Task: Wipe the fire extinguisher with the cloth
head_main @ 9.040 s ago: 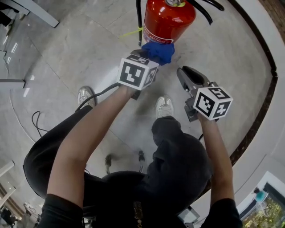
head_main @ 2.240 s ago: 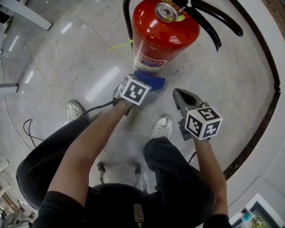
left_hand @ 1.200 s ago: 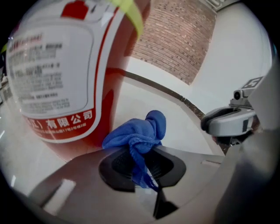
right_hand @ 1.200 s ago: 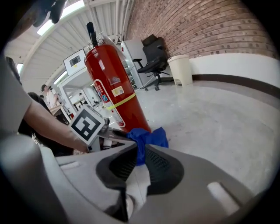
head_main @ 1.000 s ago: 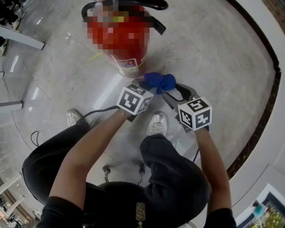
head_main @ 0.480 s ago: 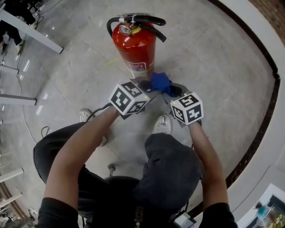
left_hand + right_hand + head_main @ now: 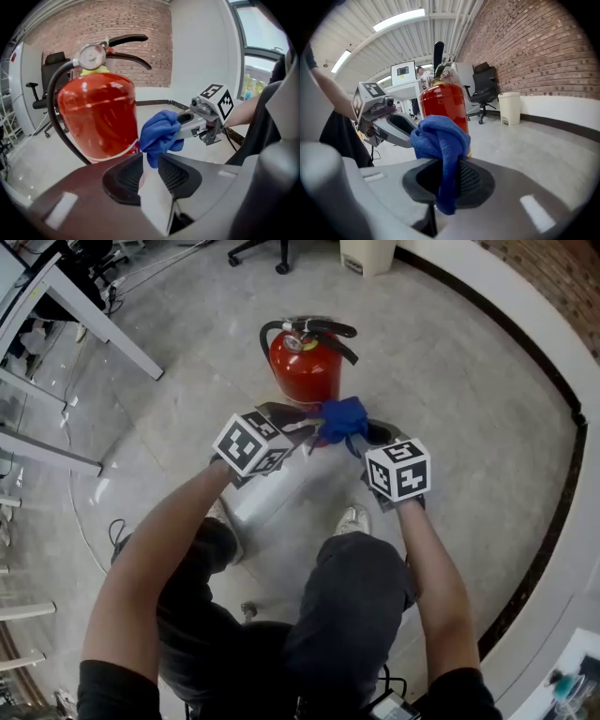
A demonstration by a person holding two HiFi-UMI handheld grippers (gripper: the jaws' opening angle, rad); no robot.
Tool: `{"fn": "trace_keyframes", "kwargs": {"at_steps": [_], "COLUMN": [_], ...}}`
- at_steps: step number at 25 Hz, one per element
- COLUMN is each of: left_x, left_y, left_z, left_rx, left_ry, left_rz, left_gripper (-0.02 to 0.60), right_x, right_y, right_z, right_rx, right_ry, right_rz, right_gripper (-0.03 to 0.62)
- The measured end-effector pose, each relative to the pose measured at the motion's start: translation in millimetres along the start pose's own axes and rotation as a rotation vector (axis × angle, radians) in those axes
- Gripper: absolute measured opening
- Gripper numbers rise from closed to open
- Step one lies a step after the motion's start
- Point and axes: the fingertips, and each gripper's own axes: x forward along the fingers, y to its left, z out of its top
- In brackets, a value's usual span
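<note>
A red fire extinguisher (image 7: 305, 371) with a black hose and handle stands upright on the grey floor, also seen in the left gripper view (image 7: 96, 117) and the right gripper view (image 7: 443, 105). In front of it hangs a bunched blue cloth (image 7: 342, 418). My right gripper (image 7: 363, 432) is closing on the cloth (image 7: 443, 140), and a strip of it is pinched between the pads. My left gripper (image 7: 305, 427) faces it from the left. Its jaws (image 7: 150, 164) are opening, and the cloth's (image 7: 159, 133) lower tip hangs loose in the gap.
A white bin (image 7: 367, 254) and an office chair (image 7: 483, 91) stand beyond the extinguisher by the brick wall. A desk leg (image 7: 94, 306) crosses the upper left. A dark curved floor border (image 7: 553, 427) runs on the right. The person's shoe (image 7: 354, 519) is below the grippers.
Both grippers have risen and drawn back from the extinguisher with the cloth between them. The right jaws have shut on the cloth, and the left jaws have widened off it.
</note>
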Motion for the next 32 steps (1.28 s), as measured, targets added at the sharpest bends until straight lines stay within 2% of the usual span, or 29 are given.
{"fn": "trace_keyframes", "kwargs": {"at_steps": [3,7,12,16,19,22,24,27,32], "left_x": [-18.3,-39.0,-62.3,-81.7,-97.8,-109.3,-112.9,-108.2,-86.2], "left_y": [21.0,43.0,56.3,71.0,87.0,103.2,107.4,103.5,81.8], "left_z": [11.5,30.6,39.5,33.6,31.0,35.8,42.0,55.5,63.6], "left_rx": [0.037,0.046,0.056,0.142,0.199,0.305,0.341,0.325,0.233], "left_ry": [0.008,-0.018,-0.051,-0.035,-0.014,0.023,0.027,-0.004,-0.021], "left_rz": [0.044,0.123,0.164,0.173,0.197,0.24,0.253,0.257,0.235], "left_gripper": [0.083,0.005,0.005,0.005,0.005,0.005,0.005,0.005,0.005], "right_x": [0.6,2.5,-1.5,-11.8,-13.7,-14.0,-12.8,-10.4,-4.8], "right_y": [1.6,2.3,1.4,4.3,6.4,6.9,9.6,9.8,4.7], "right_z": [28.9,76.8,121.8,147.4,149.5,150.4,151.7,153.8,146.0], "right_rx": [-0.011,-0.017,-0.002,0.006,0.032,0.059,0.057,0.018,-0.067], "right_ry": [-0.052,-0.138,-0.219,-0.292,-0.3,-0.321,-0.335,-0.348,-0.343], "right_rz": [-0.002,-0.012,-0.05,-0.069,-0.074,-0.076,-0.077,-0.083,-0.09], "right_gripper": [0.051,0.051,0.051,0.051,0.051,0.051,0.051,0.051,0.051]}}
